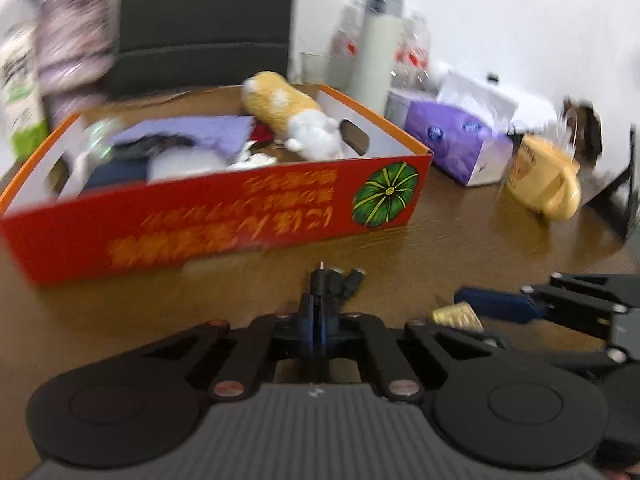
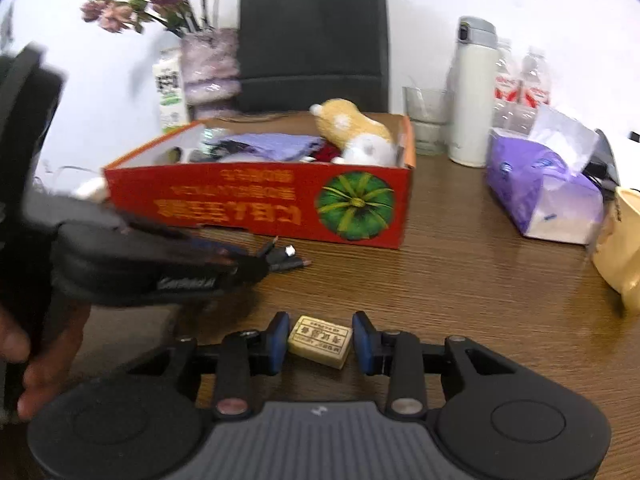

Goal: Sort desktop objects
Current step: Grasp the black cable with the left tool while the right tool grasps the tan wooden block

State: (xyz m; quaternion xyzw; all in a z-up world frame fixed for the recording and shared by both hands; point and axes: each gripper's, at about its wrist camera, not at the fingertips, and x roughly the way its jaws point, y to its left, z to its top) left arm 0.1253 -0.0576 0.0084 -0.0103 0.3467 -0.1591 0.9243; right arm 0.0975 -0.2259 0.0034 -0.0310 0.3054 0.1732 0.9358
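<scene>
The right gripper (image 2: 320, 344) stands spread around a small yellow eraser (image 2: 320, 341) on the wooden table (image 2: 460, 280), neither pad visibly touching it. To its left, the left gripper (image 1: 320, 280) is pinched on a bundle of black cable plugs (image 1: 336, 278). Farther off sits the red box (image 2: 260, 200), a plush toy (image 2: 356, 130) inside.
</scene>
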